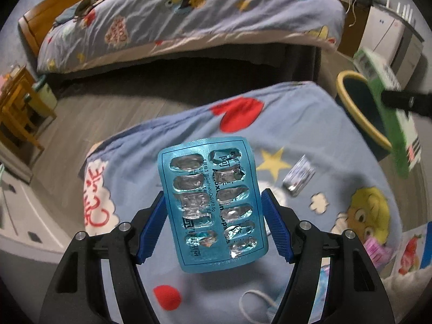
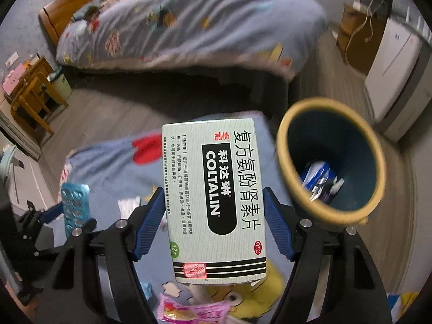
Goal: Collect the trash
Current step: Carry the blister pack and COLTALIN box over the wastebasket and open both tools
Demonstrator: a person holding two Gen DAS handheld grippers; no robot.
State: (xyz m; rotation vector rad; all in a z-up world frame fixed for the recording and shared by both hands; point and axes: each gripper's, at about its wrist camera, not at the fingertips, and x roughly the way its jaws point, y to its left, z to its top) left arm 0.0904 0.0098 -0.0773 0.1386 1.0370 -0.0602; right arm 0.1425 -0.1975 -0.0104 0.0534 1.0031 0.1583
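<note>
Bed edge (image 1: 310,91); bin (image 2: 330,162) just beyond; floor open.

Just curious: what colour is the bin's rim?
Yellow, around a dark blue inside; the bin shows best in the right wrist view.

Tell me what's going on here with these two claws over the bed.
A person is clearing trash off the bed. The left claw grips an empty blue pill sheet; the right claw grips a medicine box. The bin stands just right, already holding some packaging. A small foil strip lies on the blanket.
</note>
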